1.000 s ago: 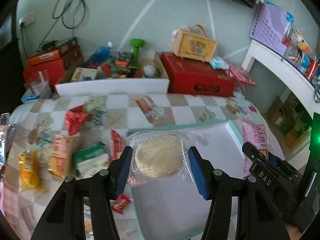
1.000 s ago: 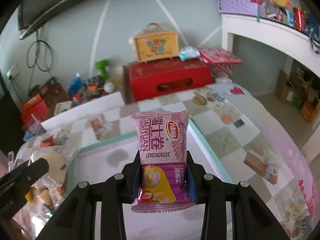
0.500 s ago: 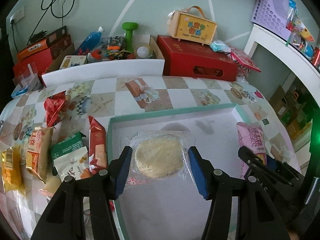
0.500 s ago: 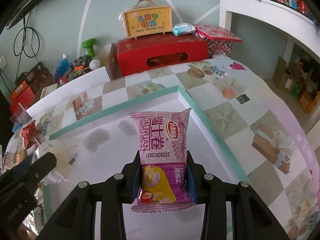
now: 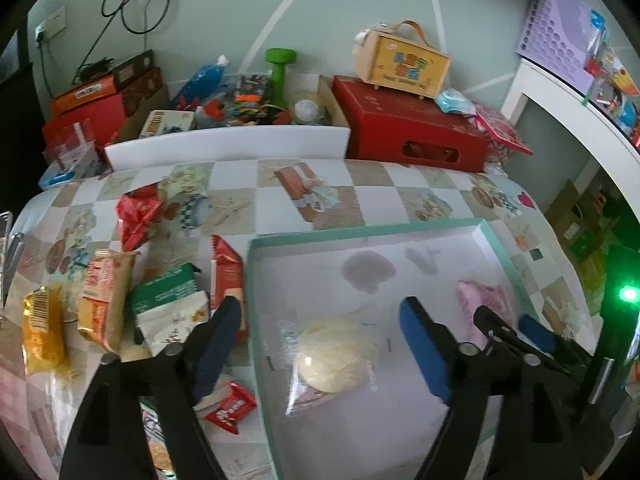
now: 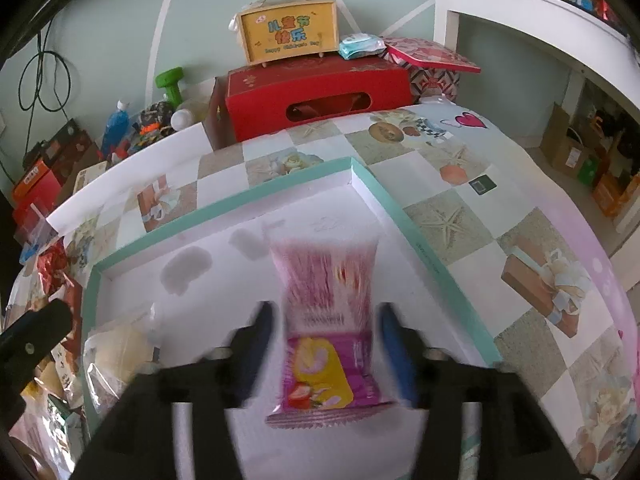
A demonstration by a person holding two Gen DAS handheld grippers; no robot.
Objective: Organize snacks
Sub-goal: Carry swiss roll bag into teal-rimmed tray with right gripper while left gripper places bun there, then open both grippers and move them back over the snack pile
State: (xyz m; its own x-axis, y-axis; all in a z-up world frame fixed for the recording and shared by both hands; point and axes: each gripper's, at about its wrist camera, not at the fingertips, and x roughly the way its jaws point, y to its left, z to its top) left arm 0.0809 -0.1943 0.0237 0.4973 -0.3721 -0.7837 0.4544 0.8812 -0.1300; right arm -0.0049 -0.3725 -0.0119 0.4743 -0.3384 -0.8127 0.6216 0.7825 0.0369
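Note:
A shallow white box with a teal rim (image 5: 360,232) lies on the patterned table; it also shows in the right wrist view (image 6: 224,204). My left gripper (image 5: 320,332) is open above a clear-wrapped round pastry (image 5: 336,354) lying on the box floor. My right gripper (image 6: 326,340) is open around a pink snack packet (image 6: 328,320), blurred, lying free between the pads in the box. The pink packet (image 5: 486,304) and the pastry (image 6: 116,352) each show in the other view.
Several loose snack packets (image 5: 108,300) lie on the table left of the box, and a small red candy (image 5: 231,407) lies near its front left corner. A red carton (image 6: 316,92) with a yellow case stands behind. A white shelf (image 6: 532,20) is at right.
Both grippers have opened over the box. The pastry left the left gripper and the pink packet left the right one; both now lie in the box.

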